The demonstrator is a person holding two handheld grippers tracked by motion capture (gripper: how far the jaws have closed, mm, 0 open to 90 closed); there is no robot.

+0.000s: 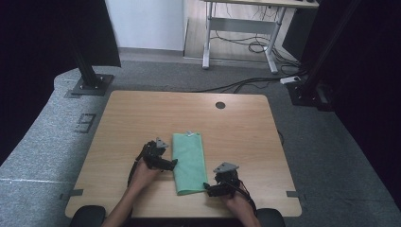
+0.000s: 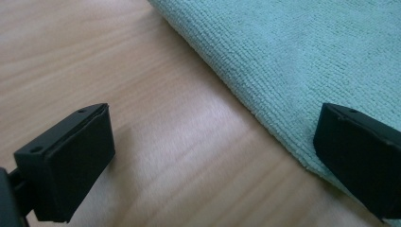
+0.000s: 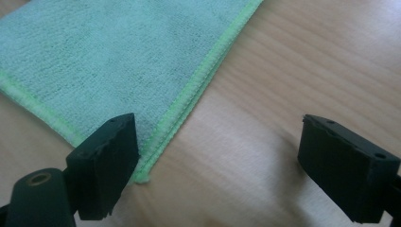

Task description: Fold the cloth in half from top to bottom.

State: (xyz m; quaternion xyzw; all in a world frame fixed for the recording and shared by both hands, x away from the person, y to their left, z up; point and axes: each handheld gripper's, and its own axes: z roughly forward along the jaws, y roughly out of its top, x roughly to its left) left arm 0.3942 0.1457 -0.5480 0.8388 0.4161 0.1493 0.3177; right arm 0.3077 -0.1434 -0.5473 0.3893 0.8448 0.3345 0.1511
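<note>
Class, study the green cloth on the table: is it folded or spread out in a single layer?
Folded. The green cloth lies as a narrow strip, and the right gripper view shows two stitched edges stacked along its side.

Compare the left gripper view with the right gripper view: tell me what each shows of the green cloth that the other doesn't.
Left gripper view: the cloth's soft, rounded edge with no stitching, apparently a fold, running diagonally between the open jaws of the left gripper.

Right gripper view: a bright green stitched hem, layered edges and a corner near one jaw of the right gripper.

Both: the same green cloth lying flat on the wooden table, jaws wide apart, gripping nothing.
</note>
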